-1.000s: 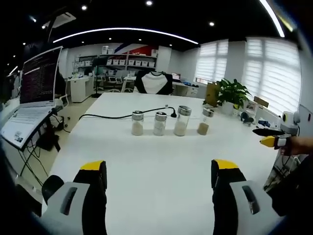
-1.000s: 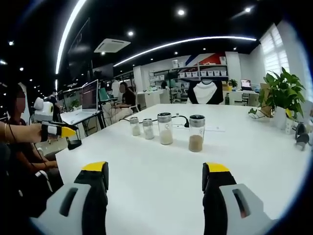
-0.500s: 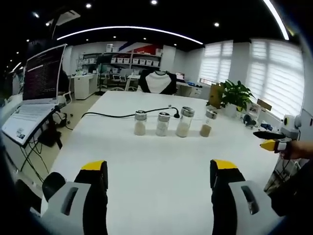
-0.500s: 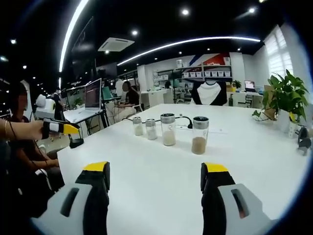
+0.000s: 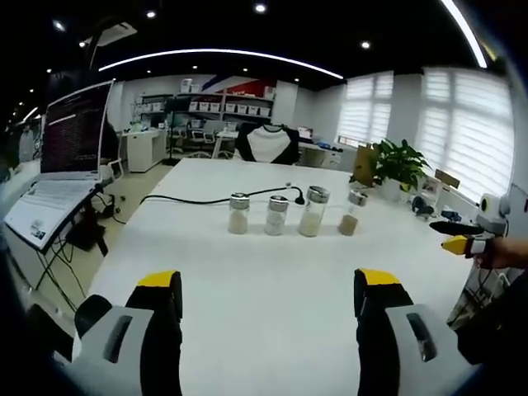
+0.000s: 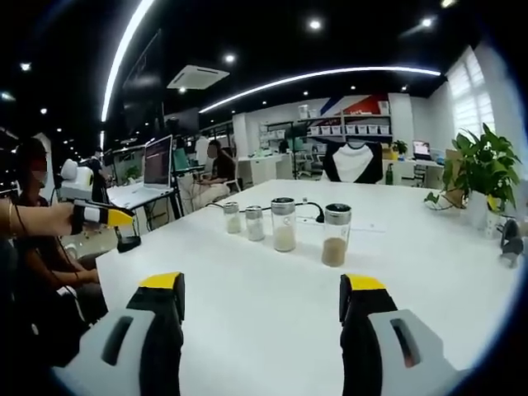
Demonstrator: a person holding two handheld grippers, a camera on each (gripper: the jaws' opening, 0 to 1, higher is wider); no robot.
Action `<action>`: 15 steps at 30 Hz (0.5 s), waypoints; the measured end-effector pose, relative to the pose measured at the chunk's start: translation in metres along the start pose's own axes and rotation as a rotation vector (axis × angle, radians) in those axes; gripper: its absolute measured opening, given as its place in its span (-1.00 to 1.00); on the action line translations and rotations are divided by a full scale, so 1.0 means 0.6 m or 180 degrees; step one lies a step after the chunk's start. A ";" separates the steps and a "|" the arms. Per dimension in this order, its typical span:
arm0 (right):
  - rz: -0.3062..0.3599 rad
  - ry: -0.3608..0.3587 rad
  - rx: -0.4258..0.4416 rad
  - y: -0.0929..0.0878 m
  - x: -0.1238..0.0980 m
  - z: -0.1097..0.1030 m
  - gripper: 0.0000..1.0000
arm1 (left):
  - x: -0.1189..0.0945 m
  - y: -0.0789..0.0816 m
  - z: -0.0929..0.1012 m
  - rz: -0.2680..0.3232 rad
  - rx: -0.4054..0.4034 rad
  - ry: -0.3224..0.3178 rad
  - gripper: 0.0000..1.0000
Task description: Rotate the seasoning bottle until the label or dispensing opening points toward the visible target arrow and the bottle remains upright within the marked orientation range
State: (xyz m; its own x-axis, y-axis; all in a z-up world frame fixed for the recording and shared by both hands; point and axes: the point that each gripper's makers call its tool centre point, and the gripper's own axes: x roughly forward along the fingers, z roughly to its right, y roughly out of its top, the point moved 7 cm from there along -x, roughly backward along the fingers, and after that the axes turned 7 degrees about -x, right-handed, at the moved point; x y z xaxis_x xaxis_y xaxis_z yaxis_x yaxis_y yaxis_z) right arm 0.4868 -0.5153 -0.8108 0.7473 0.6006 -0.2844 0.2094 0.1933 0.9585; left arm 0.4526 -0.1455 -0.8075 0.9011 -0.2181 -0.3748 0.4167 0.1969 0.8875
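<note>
Left gripper (image 5: pixel 268 289) hangs low over the white bench (image 5: pixel 264 330), fingers (image 5: pixel 158 285) spread wide, nothing between them; same for the right gripper (image 6: pixel 262 289), fingers (image 6: pixel 360 289) apart and empty. Four seasoning bottles stand upright in a row well ahead of both sets of fingers, none touched. In the left gripper view, left to right beyond the fingers: first bottle (image 5: pixel 238 214) with pale powder, second bottle (image 5: pixel 276 215) with pale powder, taller third bottle (image 5: pixel 311 211) with pale powder, fourth bottle (image 5: pixel 350 213) with brown powder. In the right gripper view the brown one (image 6: pixel 335 235) sits nearest, just ahead of the right finger, the others trailing away to its left. All have silver caps; labels and openings too small to tell, no arrow mark made out on the bench. Black cable (image 5: pixel 206 198) runs behind the row. Potted plant (image 5: pixel 396 161) far right past the bottles, open laptop (image 5: pixel 58 165) off the left edge. The right gripper's yellow tip pokes in at the far right of the left gripper view (image 5: pixel 462 239), held by a hand; the left one shows at the far left of the right gripper view (image 6: pixel 103 217)
</note>
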 end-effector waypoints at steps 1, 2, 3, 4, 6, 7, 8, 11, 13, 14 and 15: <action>-0.0006 -0.0009 0.0005 -0.001 0.000 0.002 0.53 | 0.000 -0.001 -0.001 -0.0013 0.0003 0.0012 0.83; -0.0001 -0.0021 0.0011 -0.001 0.000 0.003 0.53 | 0.000 -0.001 -0.002 -0.0021 0.0004 0.0020 0.83; -0.0002 -0.0024 0.0017 -0.001 0.000 0.004 0.53 | 0.000 -0.001 -0.002 -0.0026 0.0000 0.0023 0.82; -0.0005 -0.0028 0.0021 -0.001 0.000 0.005 0.53 | 0.000 -0.002 -0.002 -0.0029 -0.0004 0.0032 0.82; 0.0014 -0.0052 0.0027 0.000 0.000 0.007 0.53 | 0.000 -0.002 -0.006 -0.0052 0.0040 0.0150 0.82; 0.0022 -0.0066 0.0040 0.000 0.000 0.008 0.53 | 0.001 -0.002 -0.006 -0.0044 0.0039 0.0150 0.82; 0.0024 -0.0075 0.0056 0.000 0.001 0.008 0.53 | 0.002 -0.001 -0.006 -0.0037 0.0020 0.0151 0.82; 0.0033 -0.0081 0.0093 0.002 0.006 0.009 0.50 | 0.003 0.004 -0.003 -0.0011 -0.0070 0.0154 0.83; 0.0093 -0.0091 0.0078 0.009 0.008 0.010 0.49 | -0.001 0.011 0.001 0.0024 -0.0062 0.0165 0.82; 0.0121 -0.0103 0.0070 0.012 0.008 0.011 0.49 | -0.002 0.013 0.001 0.0031 -0.0066 0.0165 0.82; 0.0132 -0.0109 0.0069 0.014 0.008 0.012 0.49 | -0.002 0.015 0.001 0.0042 -0.0082 0.0158 0.82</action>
State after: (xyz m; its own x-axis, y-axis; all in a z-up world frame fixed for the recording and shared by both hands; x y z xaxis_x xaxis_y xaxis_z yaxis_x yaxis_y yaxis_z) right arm 0.4965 -0.5166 -0.8039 0.7767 0.5807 -0.2441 0.1914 0.1517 0.9697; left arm 0.4551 -0.1443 -0.7990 0.9111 -0.1677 -0.3765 0.4071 0.2242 0.8854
